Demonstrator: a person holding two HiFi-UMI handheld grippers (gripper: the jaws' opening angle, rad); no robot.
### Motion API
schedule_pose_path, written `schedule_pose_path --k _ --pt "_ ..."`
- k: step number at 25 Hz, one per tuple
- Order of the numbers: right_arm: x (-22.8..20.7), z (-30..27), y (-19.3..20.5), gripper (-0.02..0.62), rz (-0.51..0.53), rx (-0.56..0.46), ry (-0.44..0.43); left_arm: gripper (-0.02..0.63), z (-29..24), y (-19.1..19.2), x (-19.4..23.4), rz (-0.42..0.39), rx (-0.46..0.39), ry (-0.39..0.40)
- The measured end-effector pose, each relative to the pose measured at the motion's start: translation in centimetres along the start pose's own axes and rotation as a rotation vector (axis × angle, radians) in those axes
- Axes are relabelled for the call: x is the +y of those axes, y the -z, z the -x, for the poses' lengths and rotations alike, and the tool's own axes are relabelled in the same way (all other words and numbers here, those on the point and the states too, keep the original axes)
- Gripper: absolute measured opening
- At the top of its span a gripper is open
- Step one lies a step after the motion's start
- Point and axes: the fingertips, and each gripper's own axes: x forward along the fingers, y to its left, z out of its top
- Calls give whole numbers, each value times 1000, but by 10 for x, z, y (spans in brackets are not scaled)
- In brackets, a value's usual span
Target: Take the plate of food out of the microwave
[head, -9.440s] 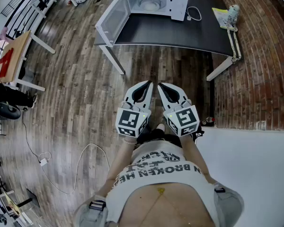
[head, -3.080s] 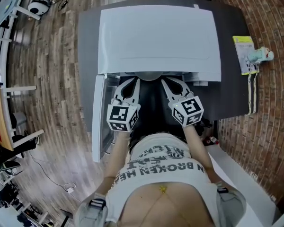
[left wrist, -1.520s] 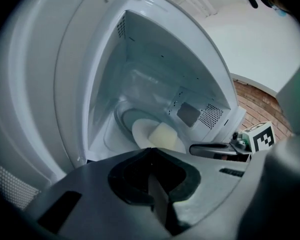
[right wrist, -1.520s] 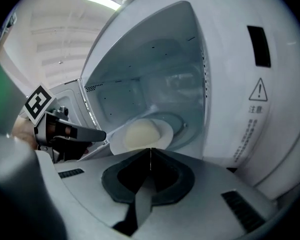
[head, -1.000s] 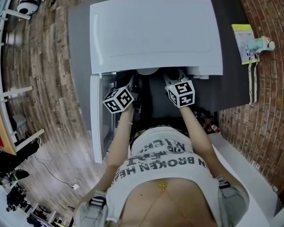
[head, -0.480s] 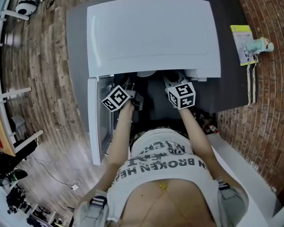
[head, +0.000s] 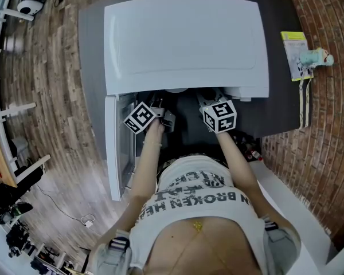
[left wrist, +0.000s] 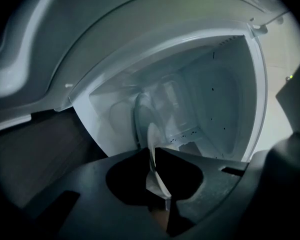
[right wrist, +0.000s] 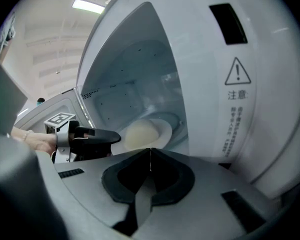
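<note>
Inside open white microwave (head: 183, 39) on dark grey table (head: 284, 110): round white plate (right wrist: 165, 129) carrying pale mound of food (right wrist: 140, 134), not yet out of the cavity. Left gripper (left wrist: 154, 151) reaching in from door side, rolled over, jaws just been closing, now pinched on near rim of plate with thin rim edge-on between them. Right gripper (right wrist: 150, 151) at cavity mouth, jaws fully together, holding nothing. Probably stiff, fairly heavy, glazed and slippery, breakable if dropped. Food apparently loose on top, likely to slide with any tilt. One-sided rim pinch likely to sag. Better to take opposite rim with right gripper, keep level, and draw out slowly clear of door frame.
</note>
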Motion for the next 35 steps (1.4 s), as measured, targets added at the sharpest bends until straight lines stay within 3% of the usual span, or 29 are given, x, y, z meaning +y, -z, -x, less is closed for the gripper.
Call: schedule_pose_path --k 9,14,19,22,26,30,35 --pt "1 3 3 9 -150 -12 -38 25 4 3 4 138 -25 -8" --pt "7 3 10 11 -238 6 -83 25 10 7 5 140 -22 -27" --pt "6 5 7 12 -418 -46 -128 25 16 12 5 146 -19 -31" --pt "6 5 8 28 -426 -50 -128 25 21 13 5 144 -16 -37" --pt "4 3 13 114 -512 -48 -150 25 24 16 6 151 -12 -40" --pt "-1 1 16 115 -632 -70 -175 25 27 19 6 158 -1 -45" --pt "-4 -9 13 109 -667 -92 -210 25 28 21 7 152 6 -42"
